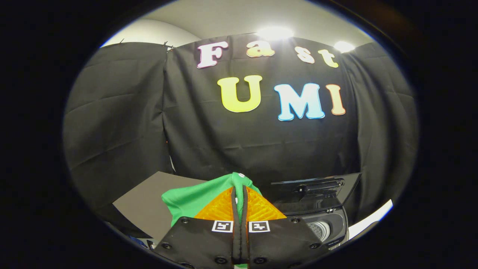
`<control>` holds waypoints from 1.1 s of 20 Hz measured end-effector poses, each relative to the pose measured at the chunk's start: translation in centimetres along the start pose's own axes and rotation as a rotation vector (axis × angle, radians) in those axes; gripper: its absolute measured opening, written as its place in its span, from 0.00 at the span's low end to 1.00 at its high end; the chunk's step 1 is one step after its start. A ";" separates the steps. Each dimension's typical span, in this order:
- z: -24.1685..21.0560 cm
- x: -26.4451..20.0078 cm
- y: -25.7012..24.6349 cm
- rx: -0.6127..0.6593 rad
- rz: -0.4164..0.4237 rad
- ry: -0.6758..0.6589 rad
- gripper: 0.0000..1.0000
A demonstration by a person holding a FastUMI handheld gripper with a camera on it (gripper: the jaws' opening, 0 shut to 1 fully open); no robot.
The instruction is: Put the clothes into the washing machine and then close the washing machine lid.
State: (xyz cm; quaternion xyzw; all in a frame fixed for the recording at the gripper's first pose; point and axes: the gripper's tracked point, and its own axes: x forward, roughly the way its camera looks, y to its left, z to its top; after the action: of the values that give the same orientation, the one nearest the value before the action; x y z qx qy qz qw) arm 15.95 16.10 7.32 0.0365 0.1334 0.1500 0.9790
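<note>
A green garment [194, 201] hangs pinched between my gripper's [239, 194] orange fingers [220, 207], lifted clear of the table, its cloth draping to the left and bulging over the fingertips. The gripper is shut on it. To the right and below stands the washing machine [328, 228], its dark lid [313, 190] raised and leaning back, the drum opening [321, 228] showing beneath it. The garment is left of the drum opening, not over it.
A grey tabletop [149, 201] lies left of and below the garment. The black cloth wall [231, 142] rises close behind the table and the machine. A white strip [369, 220] runs along the floor to the right of the machine.
</note>
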 end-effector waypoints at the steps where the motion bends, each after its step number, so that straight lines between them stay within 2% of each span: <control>1: 0.1 0.0 -0.7 0.008 -0.002 0.000 0.01; 10: -0.3 -0.3 -9.2 0.052 -0.066 -0.005 0.01; 22: -4.2 -0.1 -17.4 0.080 -0.152 0.053 0.01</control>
State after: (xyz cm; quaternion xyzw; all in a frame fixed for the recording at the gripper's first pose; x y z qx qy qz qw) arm 19.66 -0.42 1.34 0.0614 0.1676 0.0709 0.9814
